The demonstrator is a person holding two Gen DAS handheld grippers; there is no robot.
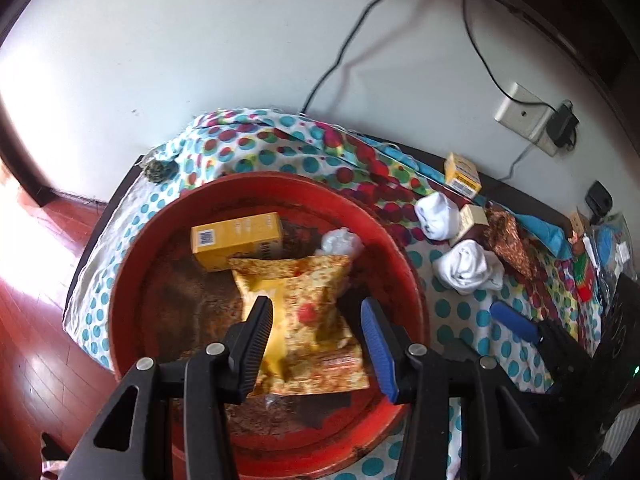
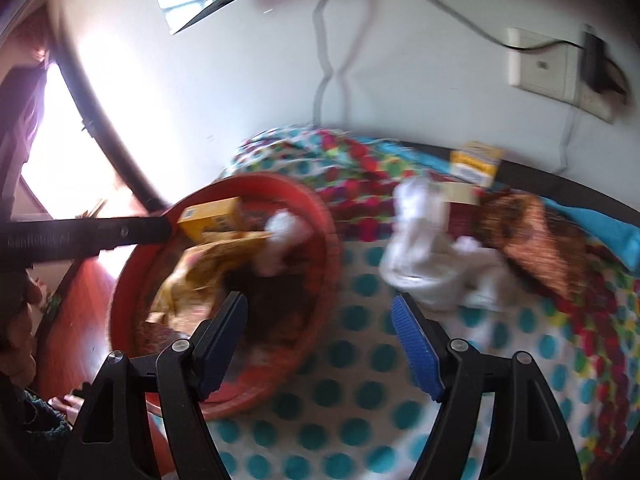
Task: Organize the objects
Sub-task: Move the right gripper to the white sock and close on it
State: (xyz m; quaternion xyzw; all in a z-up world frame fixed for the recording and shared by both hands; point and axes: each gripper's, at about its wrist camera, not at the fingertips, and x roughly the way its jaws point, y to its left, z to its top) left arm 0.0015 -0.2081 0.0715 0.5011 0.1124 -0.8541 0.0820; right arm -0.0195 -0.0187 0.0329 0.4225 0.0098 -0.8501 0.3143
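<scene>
Left gripper: its jaws are apart and grip nothing. It hangs over the bowl, above the packet.
Right gripper: its jaws are wide apart and empty. It hangs over the cloth, beside the bowl. This view is blurry.
Bowl: big, round and red. It sits on the cloth at the left end of the desk.
Box: yellow, lying flat in the bowl, at the far side.
Packet: yellow with red spots, lying in the bowl. Its top edge touches the box.
White lump: crumpled, in the bowl, just beside the packet and the box. I cannot tell what it is.
Socks: two white rolled pairs on the cloth, to the right of the bowl, close to each other.
Small boxes: one yellow box near the wall, one pale box just beside the far sock.
Brown cloth: patterned, lying right of the socks.
Cloth: white with blue dots and bright spots, spread over the desk.
Wall plug: on the white wall, with a black cable in it.
</scene>
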